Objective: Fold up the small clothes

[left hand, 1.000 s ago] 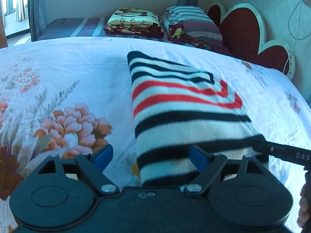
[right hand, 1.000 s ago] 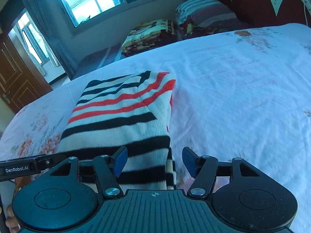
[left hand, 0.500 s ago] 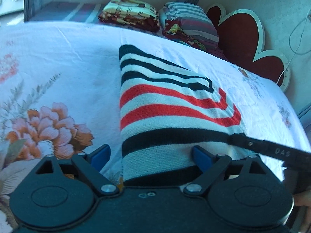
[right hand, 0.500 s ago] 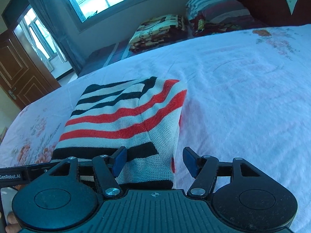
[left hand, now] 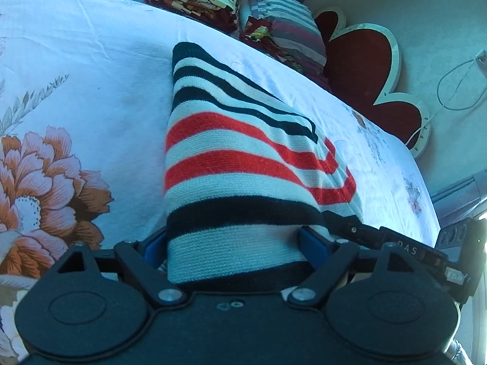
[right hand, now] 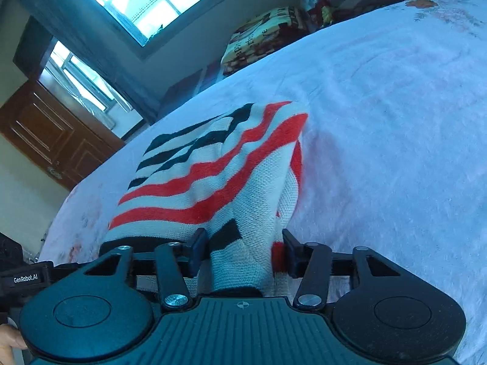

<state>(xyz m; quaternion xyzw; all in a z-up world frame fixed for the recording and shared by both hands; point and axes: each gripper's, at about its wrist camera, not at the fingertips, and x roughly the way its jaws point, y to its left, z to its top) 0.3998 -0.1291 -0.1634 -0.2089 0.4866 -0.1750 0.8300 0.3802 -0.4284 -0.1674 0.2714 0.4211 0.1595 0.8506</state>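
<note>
The knitted garment (left hand: 243, 164) has black, white and red stripes; the bedsheet (left hand: 91, 70) is white with orange-brown flowers; the headboard (left hand: 362, 60) is dark red.

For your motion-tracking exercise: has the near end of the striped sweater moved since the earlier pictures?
Yes. The striped sweater near end has risen off the bedsheet, gathered between the right gripper fingers; the left gripper grips it too.
</note>
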